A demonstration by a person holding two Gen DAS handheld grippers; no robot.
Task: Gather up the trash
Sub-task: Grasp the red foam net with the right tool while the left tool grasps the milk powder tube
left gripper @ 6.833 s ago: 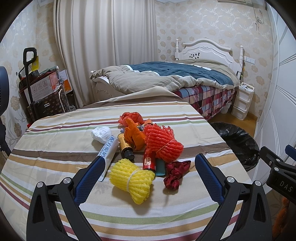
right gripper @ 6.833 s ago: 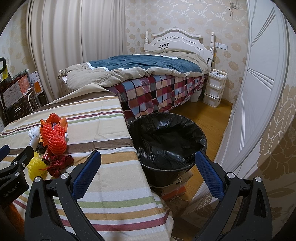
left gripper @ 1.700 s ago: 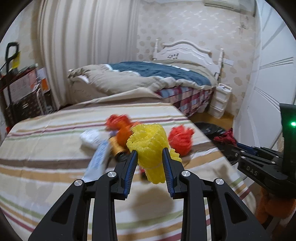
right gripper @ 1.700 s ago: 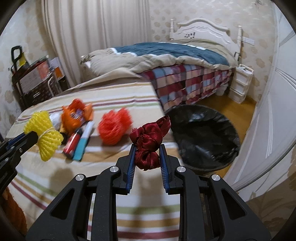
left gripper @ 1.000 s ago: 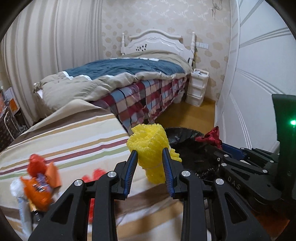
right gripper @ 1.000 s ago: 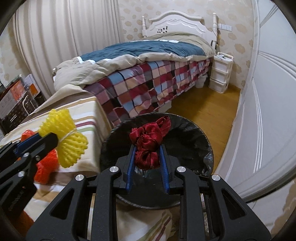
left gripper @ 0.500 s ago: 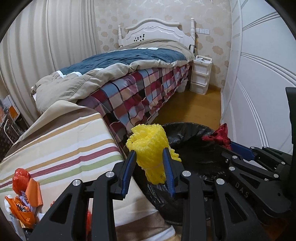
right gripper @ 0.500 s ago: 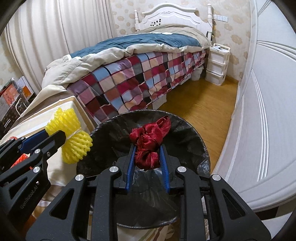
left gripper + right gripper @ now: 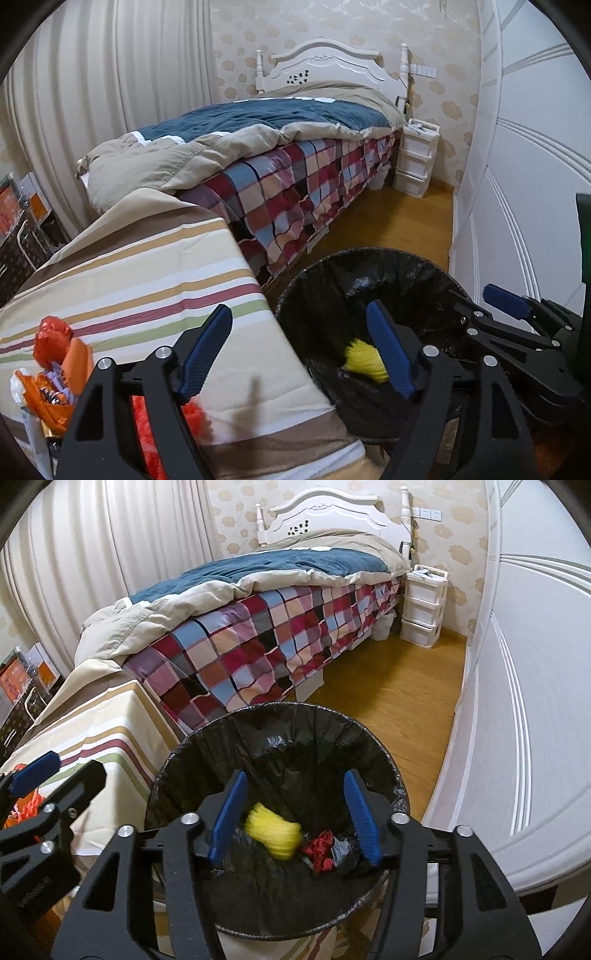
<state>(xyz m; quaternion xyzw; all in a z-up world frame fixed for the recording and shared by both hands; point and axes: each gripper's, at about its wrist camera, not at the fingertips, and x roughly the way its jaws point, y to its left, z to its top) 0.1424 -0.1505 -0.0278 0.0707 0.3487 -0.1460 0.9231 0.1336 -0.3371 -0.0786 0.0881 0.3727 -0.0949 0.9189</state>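
Note:
A round bin with a black liner (image 9: 384, 760) (image 9: 295, 295) stands on the floor beside the striped table. Inside it lie the yellow foam net (image 9: 273, 830) (image 9: 364, 360), blurred, and the dark red crumpled wrapper (image 9: 321, 851). My right gripper (image 9: 295, 812) hangs over the bin, its jaws opening with nothing pressed between them. My left gripper (image 9: 299, 347) stands at the table's edge by the bin, its jaws opening too and holding nothing. Orange wrappers (image 9: 55, 365) and a red foam net (image 9: 192, 413) lie on the table at lower left.
The table with the striped cloth (image 9: 147, 273) fills the left. A bed with a plaid cover (image 9: 258, 627) stands behind the bin. A white drawer unit (image 9: 423, 605) sits by the headboard. White wardrobe doors (image 9: 535, 701) run along the right, with wooden floor (image 9: 399, 686) between.
Both grippers have let go: the yellow net left the left jaws and the red wrapper left the right jaws, and both now lie in the bin. Both jaws stand apart.

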